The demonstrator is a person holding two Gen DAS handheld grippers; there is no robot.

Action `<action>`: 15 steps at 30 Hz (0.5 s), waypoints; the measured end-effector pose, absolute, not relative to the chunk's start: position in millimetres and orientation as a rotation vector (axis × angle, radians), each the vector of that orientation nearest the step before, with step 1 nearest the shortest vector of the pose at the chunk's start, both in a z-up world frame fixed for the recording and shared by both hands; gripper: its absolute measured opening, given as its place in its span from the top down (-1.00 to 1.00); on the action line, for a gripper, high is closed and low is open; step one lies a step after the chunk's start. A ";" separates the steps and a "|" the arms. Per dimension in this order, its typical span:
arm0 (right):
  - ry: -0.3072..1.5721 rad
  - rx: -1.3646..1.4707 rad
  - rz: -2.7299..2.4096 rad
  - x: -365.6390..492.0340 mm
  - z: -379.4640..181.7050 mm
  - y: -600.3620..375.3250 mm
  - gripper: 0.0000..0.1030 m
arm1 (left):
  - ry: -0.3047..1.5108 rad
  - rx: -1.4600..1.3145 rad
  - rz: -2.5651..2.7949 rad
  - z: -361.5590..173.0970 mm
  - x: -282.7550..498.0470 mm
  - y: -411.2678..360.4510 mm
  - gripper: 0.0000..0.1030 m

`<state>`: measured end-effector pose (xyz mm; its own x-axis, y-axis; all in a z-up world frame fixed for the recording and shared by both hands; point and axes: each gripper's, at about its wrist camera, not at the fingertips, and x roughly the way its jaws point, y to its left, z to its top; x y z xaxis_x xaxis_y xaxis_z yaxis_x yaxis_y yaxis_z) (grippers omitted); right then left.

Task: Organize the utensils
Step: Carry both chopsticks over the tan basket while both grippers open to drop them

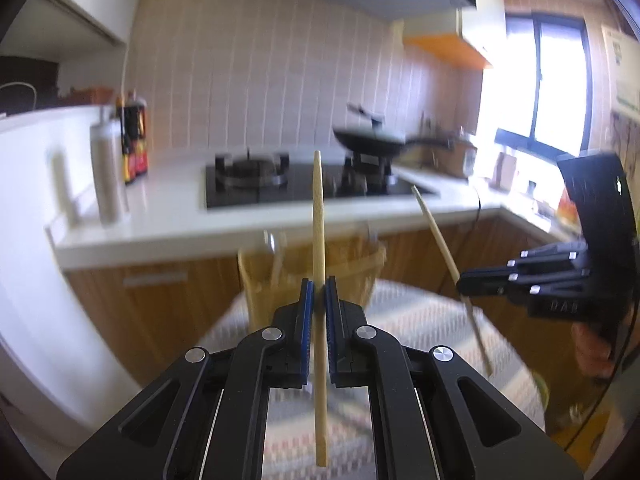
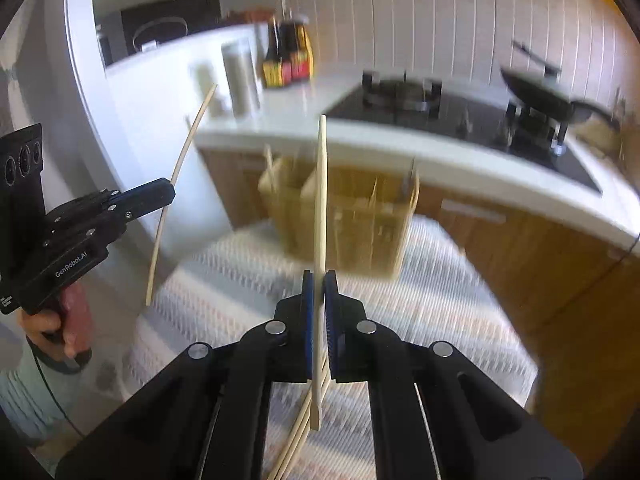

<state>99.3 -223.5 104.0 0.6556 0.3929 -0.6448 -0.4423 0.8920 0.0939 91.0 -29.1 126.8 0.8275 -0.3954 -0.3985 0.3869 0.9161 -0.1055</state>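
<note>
The left gripper (image 1: 319, 286) pinches one wooden chopstick (image 1: 319, 216) upright between its blue pads, and the right gripper (image 2: 319, 280) pinches a second chopstick (image 2: 321, 200) the same way. Both are held in the air above a round table with a striped cloth (image 2: 440, 280), short of the wooden utensil holder (image 2: 360, 220) standing at the table's far edge, while more loose chopsticks (image 2: 296, 436) lie on the cloth below the right gripper.

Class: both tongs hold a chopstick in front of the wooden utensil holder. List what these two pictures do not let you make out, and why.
- Utensil holder contents: motion blur in both wrist views.
- Bottle labels: blurred, too small.
- Loose chopsticks below the right tongs: count and ends hidden by the tongs' body.
- Left chopstick: holder behind it partly covered in the left wrist view.
</note>
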 end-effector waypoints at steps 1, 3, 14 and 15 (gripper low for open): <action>0.691 -0.073 0.473 101.8 110.1 -224.0 0.92 | 0.400 -0.039 -0.417 135.2 95.1 -28.8 0.91; 0.632 -0.064 0.468 113.3 125.8 -224.5 0.92 | 0.349 -0.066 -0.410 146.7 101.2 -28.8 0.91; 0.369 0.040 0.431 166.4 149.8 -229.3 0.92 | 0.177 -0.137 -0.326 166.3 159.1 -25.0 0.91; 0.350 0.052 0.422 172.8 147.5 -229.8 0.92 | 0.161 -0.160 -0.321 163.1 165.6 -23.0 0.91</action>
<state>172.8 -229.8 147.5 0.8535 0.4101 -0.3214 -0.3922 0.9118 0.1218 165.6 -23.0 163.1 0.9363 -0.3255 -0.1318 0.3002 0.9366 -0.1810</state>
